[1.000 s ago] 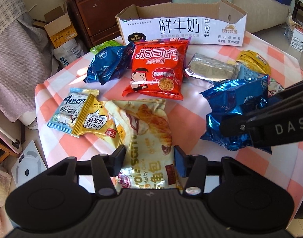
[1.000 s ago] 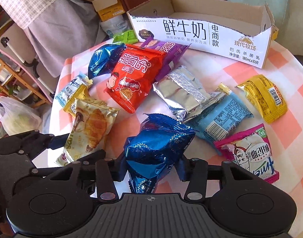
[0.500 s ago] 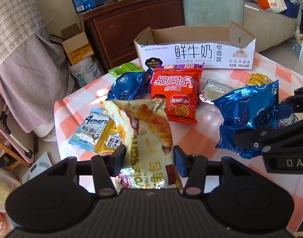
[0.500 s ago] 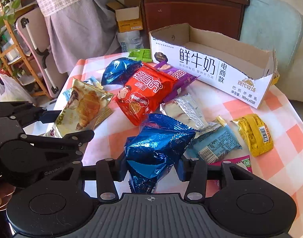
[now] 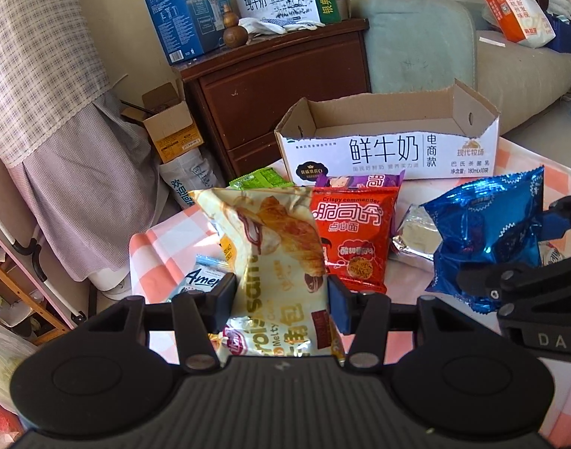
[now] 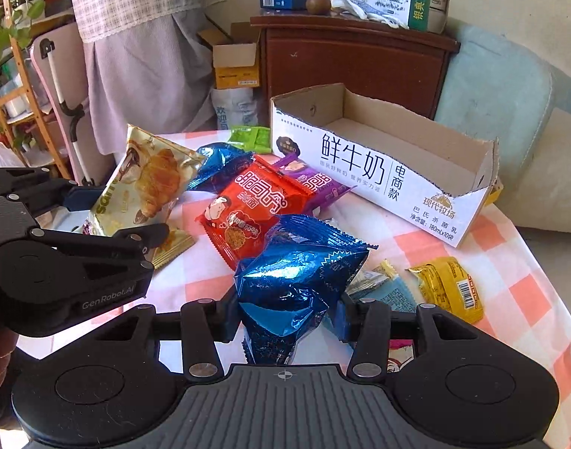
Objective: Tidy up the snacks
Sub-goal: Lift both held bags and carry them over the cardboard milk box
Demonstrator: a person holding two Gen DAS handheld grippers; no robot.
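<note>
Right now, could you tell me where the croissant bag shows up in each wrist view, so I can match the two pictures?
Left wrist view: the croissant bag is at bottom centre, between the left gripper's fingers.
Right wrist view: the croissant bag is at the left, above that gripper.
Shared landmark: the cut-open milk carton at the table's far side.

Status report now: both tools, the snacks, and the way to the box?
Left tool shut on croissant pack. Right tool shut on blue foil pack. Milk box open; nothing blocks the way.
</note>
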